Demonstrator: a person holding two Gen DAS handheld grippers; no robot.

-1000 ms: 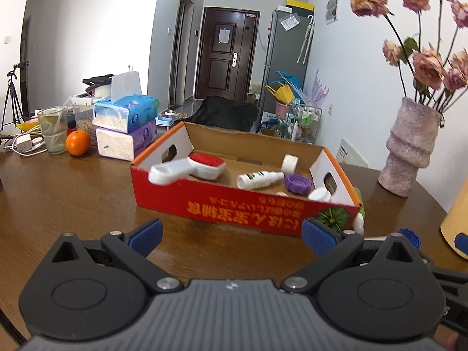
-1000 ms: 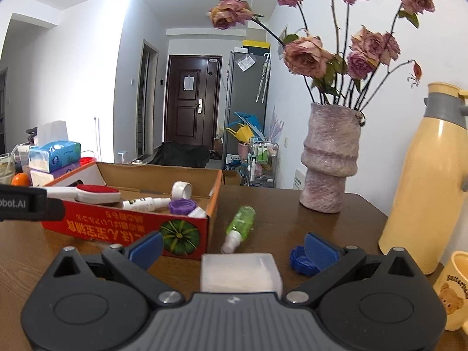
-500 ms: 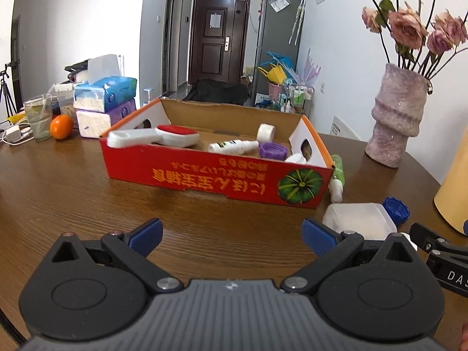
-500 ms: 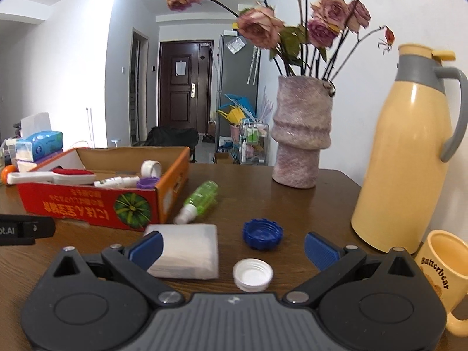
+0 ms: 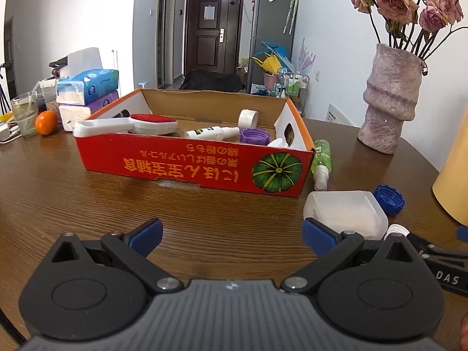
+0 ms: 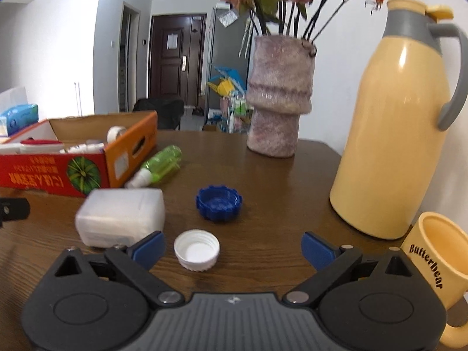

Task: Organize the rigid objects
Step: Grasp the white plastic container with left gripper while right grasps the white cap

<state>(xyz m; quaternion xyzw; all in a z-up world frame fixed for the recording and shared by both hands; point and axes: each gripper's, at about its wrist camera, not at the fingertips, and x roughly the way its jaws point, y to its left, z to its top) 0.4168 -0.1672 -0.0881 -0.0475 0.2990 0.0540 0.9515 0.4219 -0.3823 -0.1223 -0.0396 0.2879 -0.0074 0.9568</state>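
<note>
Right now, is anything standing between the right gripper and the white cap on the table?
Nothing visible does. The white cap lies just ahead of the open right gripper, nearer its left finger. The translucent box sits off to the left.

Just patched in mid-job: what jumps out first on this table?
The red cardboard box with the green pumpkin print sits mid-table, already holding a lint brush, a purple cap and a tape roll. Right of it lie a green spray bottle, a frosted plastic case, a blue cap and a white cap, before the tall yellow thermos.
</note>
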